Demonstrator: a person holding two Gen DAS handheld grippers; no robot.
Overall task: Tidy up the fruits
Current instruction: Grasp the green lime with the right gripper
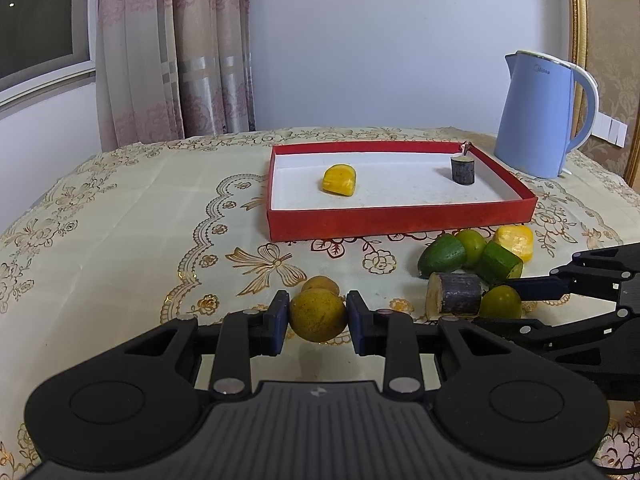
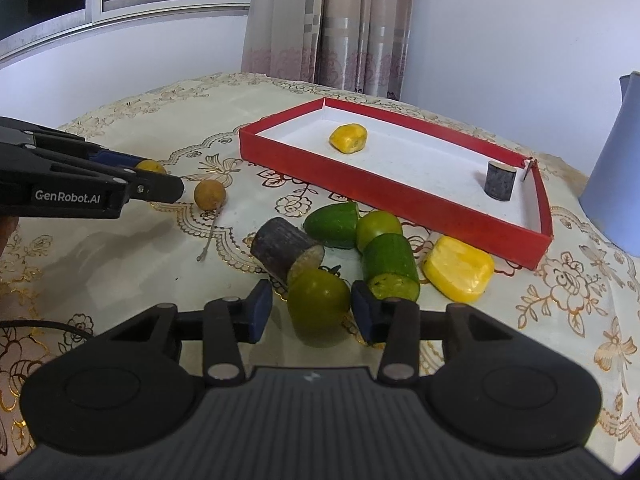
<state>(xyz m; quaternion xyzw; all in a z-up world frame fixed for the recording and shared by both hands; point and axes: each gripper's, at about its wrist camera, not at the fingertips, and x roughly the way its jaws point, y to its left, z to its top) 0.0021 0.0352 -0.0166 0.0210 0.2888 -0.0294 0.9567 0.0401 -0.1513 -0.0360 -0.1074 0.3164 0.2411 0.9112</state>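
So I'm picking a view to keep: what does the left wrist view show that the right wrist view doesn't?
Left wrist only: the whole blue kettle and the left gripper shut on a yellowish fruit.
Right wrist only: the right gripper open around a green fruit.
Both: the red tray holding a yellow piece and a dark piece.

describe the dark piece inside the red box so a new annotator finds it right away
Start at the red box in the middle of the table, in front of the blue kettle. Inside, go to the far corner nearest the kettle: the dark stub stands upright there. The only other piece in the box is a yellow chunk at the opposite end.
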